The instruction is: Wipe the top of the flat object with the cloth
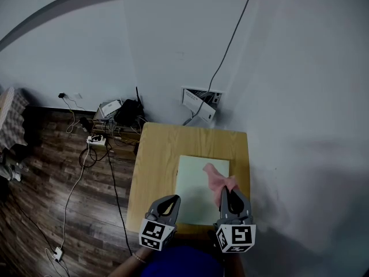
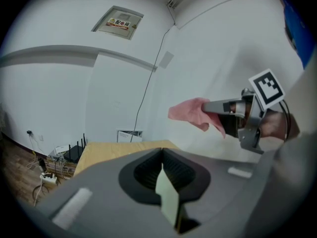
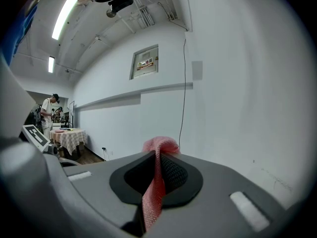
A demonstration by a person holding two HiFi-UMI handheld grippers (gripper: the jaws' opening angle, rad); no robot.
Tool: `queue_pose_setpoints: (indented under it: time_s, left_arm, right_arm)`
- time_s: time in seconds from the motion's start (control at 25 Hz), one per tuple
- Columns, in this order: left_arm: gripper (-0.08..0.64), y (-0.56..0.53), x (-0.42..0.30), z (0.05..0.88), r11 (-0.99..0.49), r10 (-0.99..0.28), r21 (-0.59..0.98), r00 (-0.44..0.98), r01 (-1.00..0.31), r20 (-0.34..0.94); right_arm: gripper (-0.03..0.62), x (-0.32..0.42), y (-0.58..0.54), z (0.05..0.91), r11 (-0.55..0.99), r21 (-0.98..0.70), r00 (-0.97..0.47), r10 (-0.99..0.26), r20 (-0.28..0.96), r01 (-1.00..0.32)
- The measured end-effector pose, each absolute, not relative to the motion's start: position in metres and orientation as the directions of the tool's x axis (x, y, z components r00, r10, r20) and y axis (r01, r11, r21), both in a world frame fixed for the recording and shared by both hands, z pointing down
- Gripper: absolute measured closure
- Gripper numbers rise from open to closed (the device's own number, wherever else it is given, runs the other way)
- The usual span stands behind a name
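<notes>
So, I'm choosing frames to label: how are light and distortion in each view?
Head view: dim, fisheye-bent, but cloth clear. Left gripper view: black vignette, sheet between jaws soft. Right gripper view: ceiling lamp glares; cloth's weave sharp.

Grey left gripper [image 1: 167, 203] and right gripper [image 1: 229, 194], each with a dark teardrop opening and a black-and-white marker cube [image 1: 154, 234]; blue top [image 1: 184, 262] nearest (thin bracelet [image 1: 138, 259] at left)
</notes>
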State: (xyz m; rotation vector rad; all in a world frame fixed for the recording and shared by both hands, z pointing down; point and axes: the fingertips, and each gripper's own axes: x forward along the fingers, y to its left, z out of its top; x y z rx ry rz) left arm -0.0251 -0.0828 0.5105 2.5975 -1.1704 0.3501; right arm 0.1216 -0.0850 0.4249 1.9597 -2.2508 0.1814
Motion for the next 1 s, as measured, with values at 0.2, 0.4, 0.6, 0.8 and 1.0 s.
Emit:
queue_pose_setpoints:
  time_s: [0.2, 0.4, 0.6, 0.8, 1.0]
  left_arm:
    - [0.555, -0.086, -0.023, 0.506, -0.637, -0.695, 0.149, 0.647, -0.756, 0.312]
    - [0.555, -0.091, -0.022, 0.503, -0.628, -0.707, 0.149, 0.64, -0.764, 0.303]
    - [0.546, -0.098, -0.021, 0.511, -0.619, -0.71, 0.147, 0.63, -0.771, 0.314]
    - [0.497, -0.103, -0.016, 0.534, -0.632, -0.679, 0.146, 0.634, -0.762, 0.37]
    - [0.454, -0.101, -0.01, 0.575, -0.661, -0.609, 0.137, 0.634, -0.738, 0.477]
  right_arm:
    - [0.575, 0.12, -0.088, 0.425, 0.149, 0.004, -0.145, -0.972, 0.186, -0.989]
    - [0.575, 0.118, -0.09, 0.426, 0.155, -0.007, -0.153, -0.972, 0.181, -0.988]
    - [0.575, 0.113, -0.096, 0.433, 0.17, -0.001, -0.167, -0.968, 0.19, -0.985]
    - [0.575, 0.109, -0.111, 0.443, 0.194, 0.022, -0.185, -0.961, 0.206, -0.981]
    - [0.575, 0.103, -0.14, 0.459, 0.242, 0.079, -0.216, -0.944, 0.248, -0.967]
